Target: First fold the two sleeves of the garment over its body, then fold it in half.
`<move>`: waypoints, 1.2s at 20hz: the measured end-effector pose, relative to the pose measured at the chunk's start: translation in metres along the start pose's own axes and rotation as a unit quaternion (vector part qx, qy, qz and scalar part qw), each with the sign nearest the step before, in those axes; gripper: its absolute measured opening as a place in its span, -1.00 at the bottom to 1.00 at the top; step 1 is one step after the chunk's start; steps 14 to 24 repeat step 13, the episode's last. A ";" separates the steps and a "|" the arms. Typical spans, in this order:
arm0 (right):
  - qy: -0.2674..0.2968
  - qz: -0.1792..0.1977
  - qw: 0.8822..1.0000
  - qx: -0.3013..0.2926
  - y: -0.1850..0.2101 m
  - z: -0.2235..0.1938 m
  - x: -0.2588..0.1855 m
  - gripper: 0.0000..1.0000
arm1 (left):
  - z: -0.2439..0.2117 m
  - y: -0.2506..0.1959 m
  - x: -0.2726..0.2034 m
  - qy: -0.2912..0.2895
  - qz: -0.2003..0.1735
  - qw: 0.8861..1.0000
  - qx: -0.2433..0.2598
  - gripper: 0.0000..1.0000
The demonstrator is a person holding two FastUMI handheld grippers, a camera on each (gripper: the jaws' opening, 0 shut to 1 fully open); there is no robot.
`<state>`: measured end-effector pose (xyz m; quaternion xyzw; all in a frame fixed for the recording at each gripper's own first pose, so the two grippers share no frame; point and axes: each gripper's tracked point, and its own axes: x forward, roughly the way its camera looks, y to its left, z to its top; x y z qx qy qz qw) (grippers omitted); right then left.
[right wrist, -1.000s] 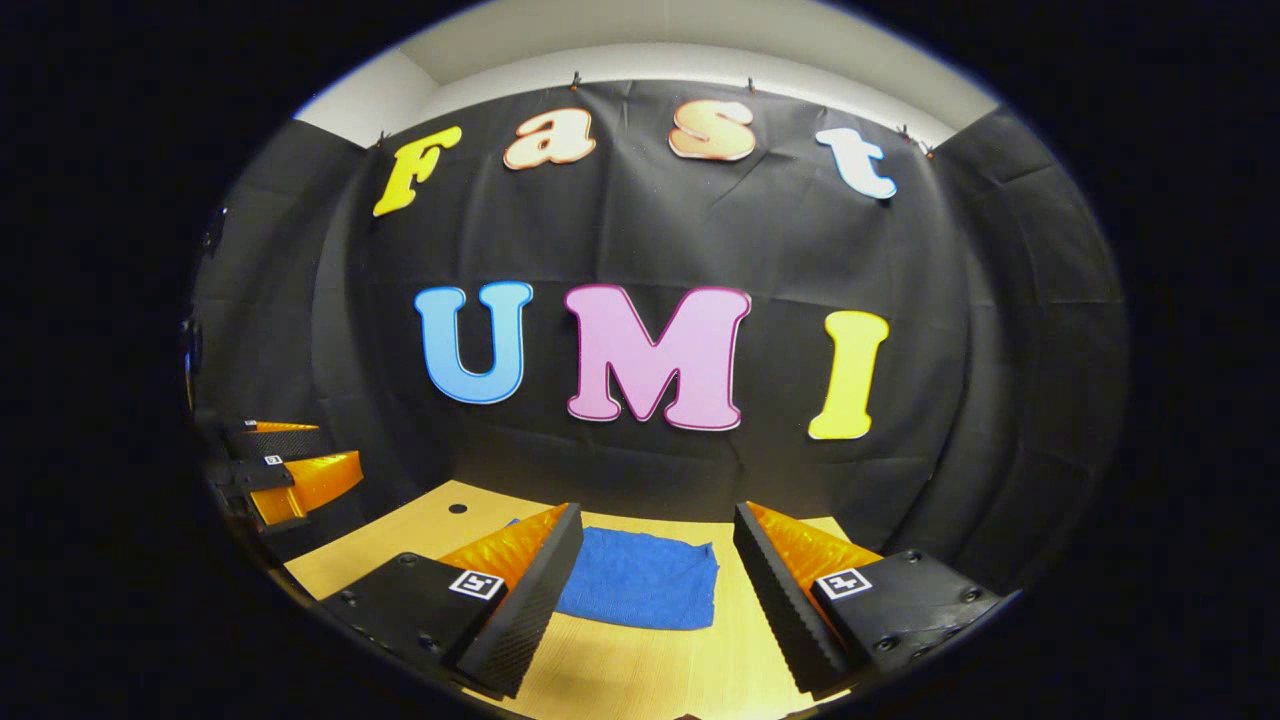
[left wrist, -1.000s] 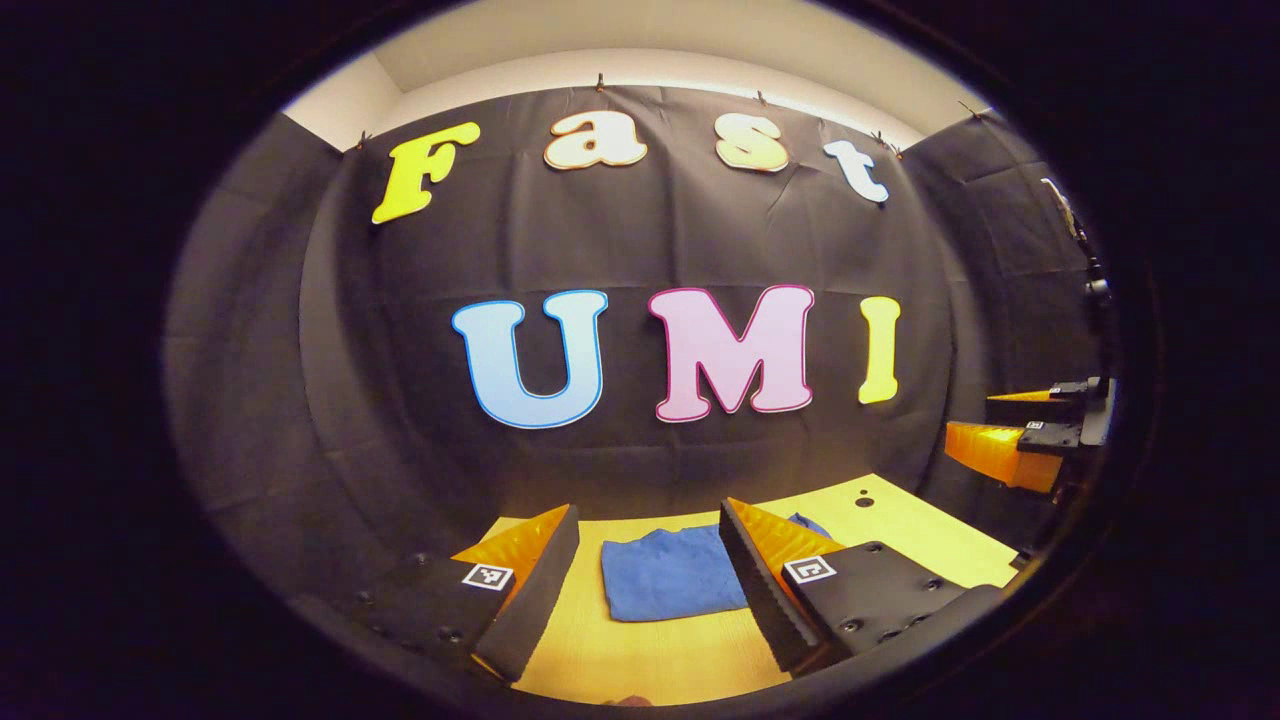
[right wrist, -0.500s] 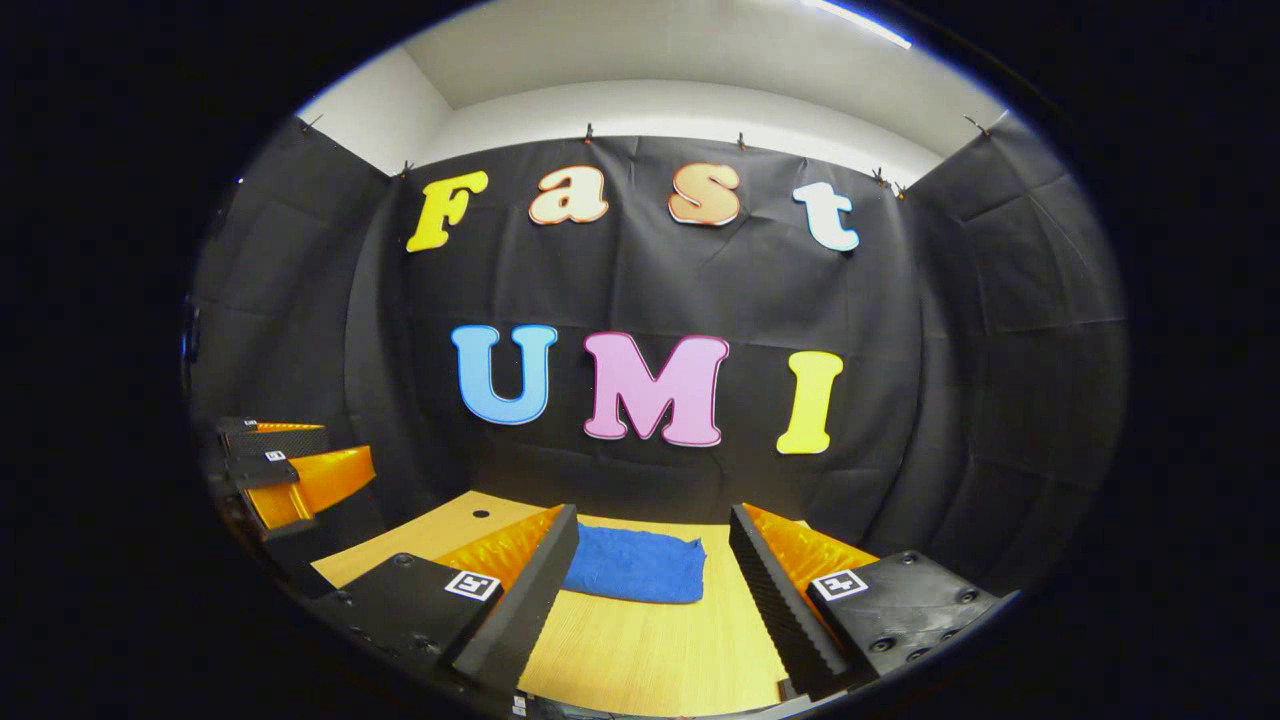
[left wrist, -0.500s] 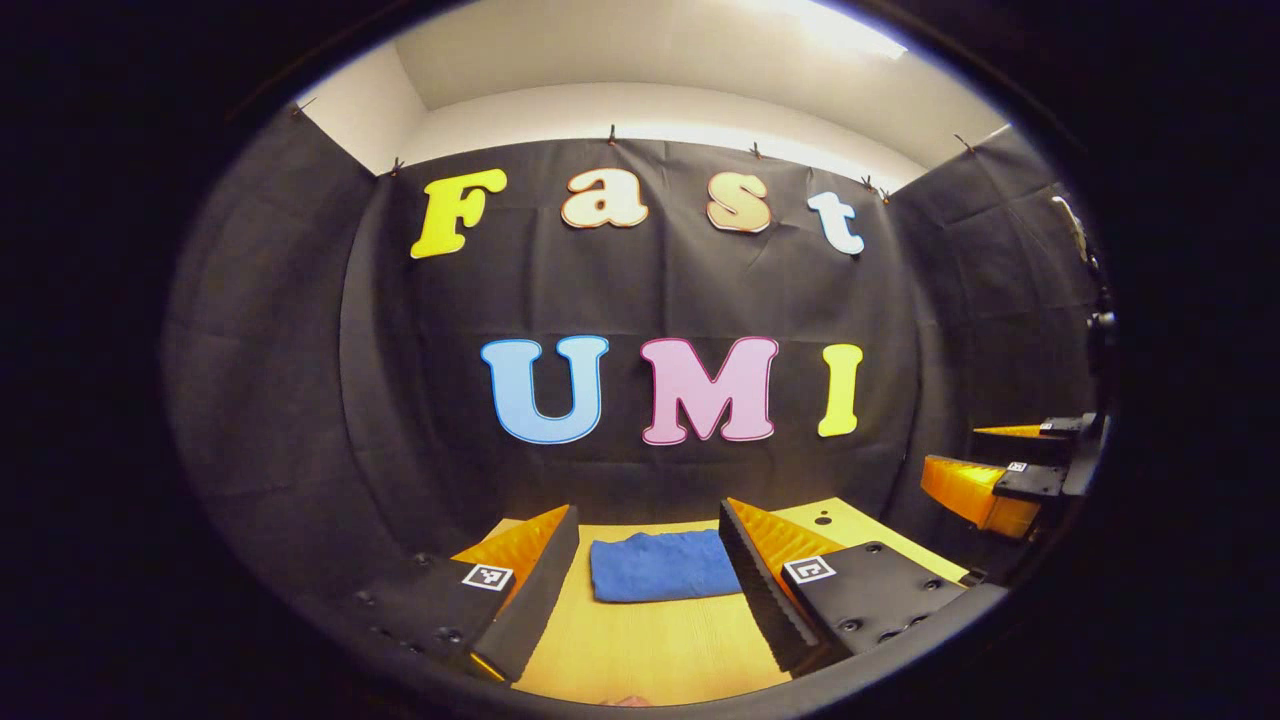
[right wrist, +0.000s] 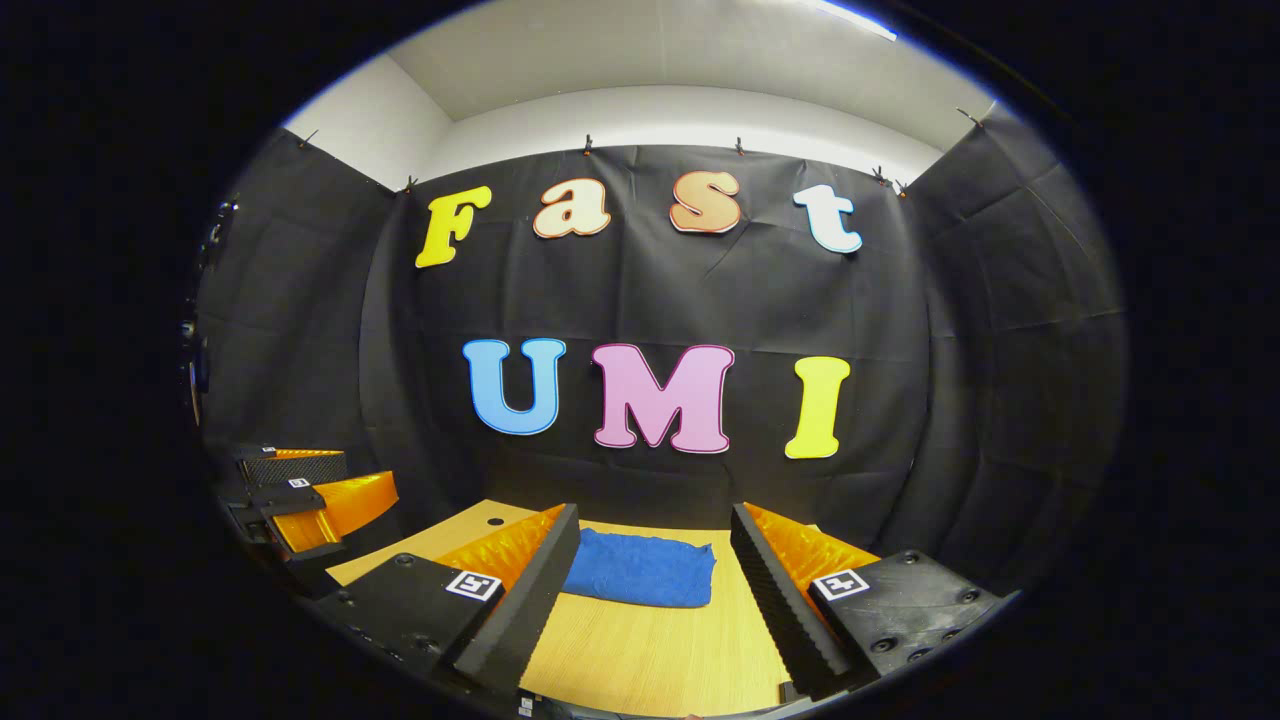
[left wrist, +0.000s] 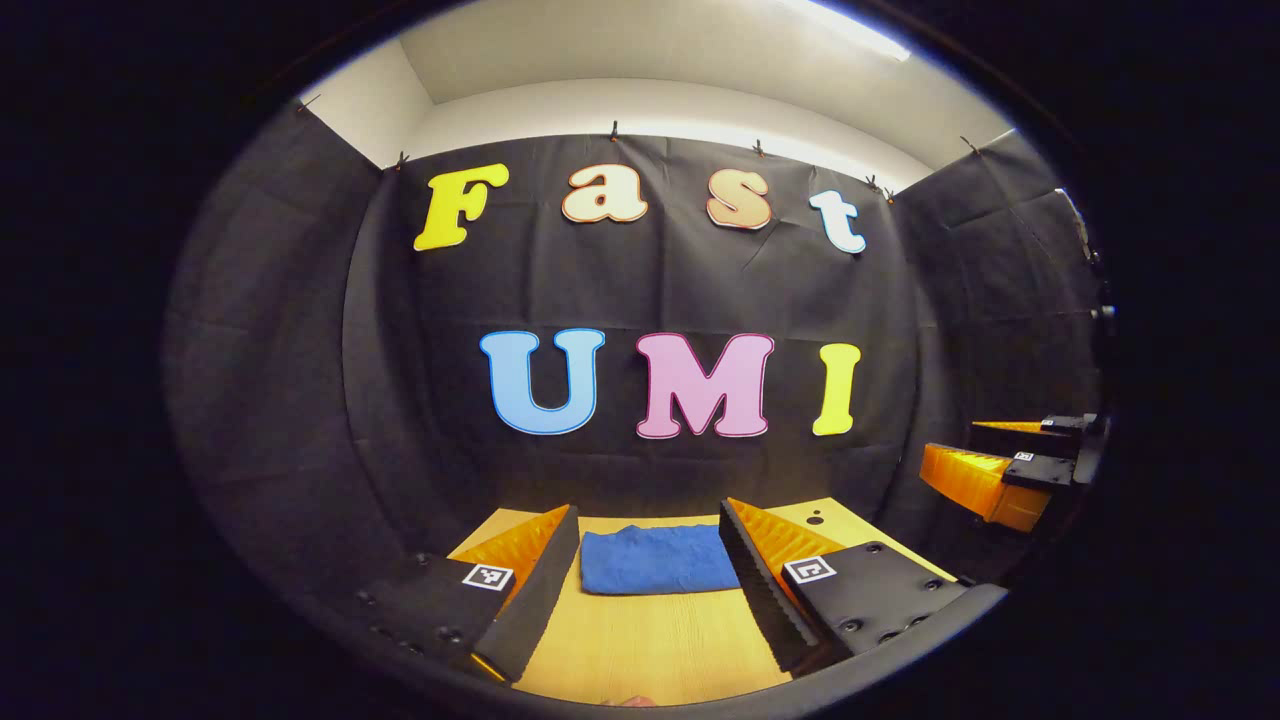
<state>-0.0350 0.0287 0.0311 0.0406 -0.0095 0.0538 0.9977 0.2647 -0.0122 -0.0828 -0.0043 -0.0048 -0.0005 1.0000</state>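
Blue garment (left wrist: 658, 560), folded into a compact rectangle, lies flat on the wooden table (left wrist: 650, 650) toward its far edge, near the booth wall. Its long axis runs crosswise to both grippers' fingers. Left gripper (left wrist: 648, 572) and right gripper (right wrist: 655, 585) are each held above the table's near edge, jaws spread apart and empty, the garment lying straight ahead between each pair of fingers and well apart from them. Neither gripper appears clearly nearer. Judged from the bundle's tidy outline, the folding looks complete, so no further grasp seems called for.
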 end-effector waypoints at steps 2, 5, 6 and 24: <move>-0.006 0.000 1.000 0.008 0.003 0.006 0.001 0.92 | 0.002 -0.002 -0.004 -0.001 -0.014 1.000 0.008 0.72; -0.014 -0.005 1.000 -0.006 0.008 0.015 0.002 0.93 | 0.015 0.003 -0.008 -0.017 -0.014 0.999 0.027 0.72; -0.025 -0.004 1.000 -0.008 0.012 0.021 0.002 1.00 | 0.017 0.003 -0.009 -0.021 -0.015 0.999 0.028 0.66; -0.028 0.004 0.999 -0.027 0.026 0.026 0.002 0.93 | 0.026 0.007 -0.015 -0.019 -0.017 1.000 0.018 0.72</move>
